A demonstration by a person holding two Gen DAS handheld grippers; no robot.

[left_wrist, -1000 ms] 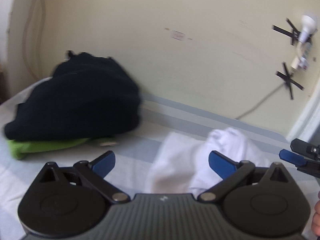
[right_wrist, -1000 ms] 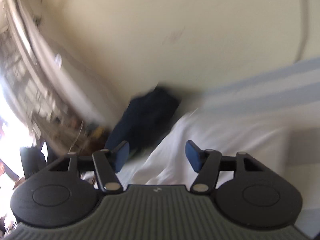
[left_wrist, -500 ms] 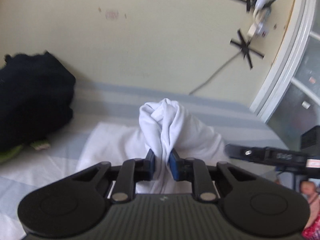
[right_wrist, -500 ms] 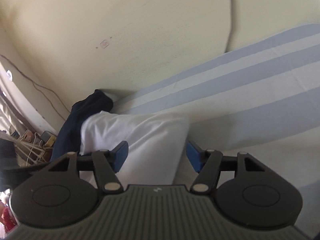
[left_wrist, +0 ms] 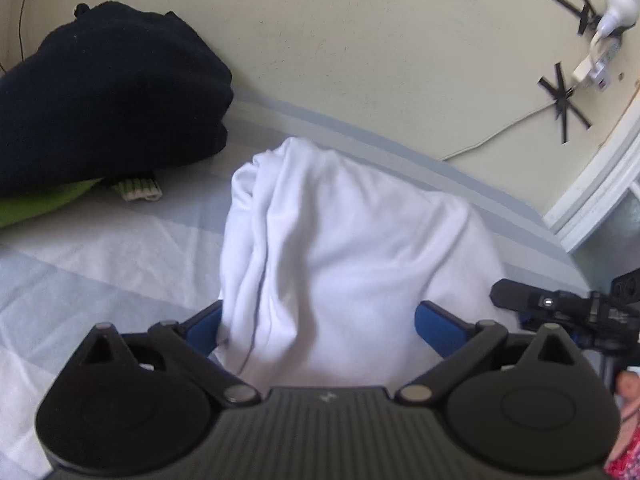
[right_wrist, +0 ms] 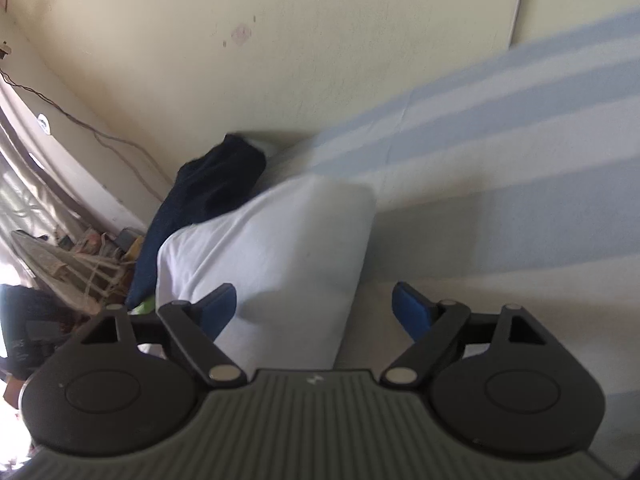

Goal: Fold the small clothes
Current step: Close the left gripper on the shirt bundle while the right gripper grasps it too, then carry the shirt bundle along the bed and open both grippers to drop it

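left gripper has just been opening: jaws now spread wide, white garment bunched between the blue pads but not pinched. the left-side pad sits at the cloth's edge; can't tell if it touches. right gripper has also just been opening and stands wide, with the garment's near corner in the gap and nothing clamped. the garment lies in a soft mound on the striped sheet, just ahead of both tools. judgement: thin, light knit, limp, holds no shape, will slump and drag on the sheet. take it at a seam or corner, one per tool, pinching a single layer, not the bulk. further back a dark folded pile sits on a green item against the wall.
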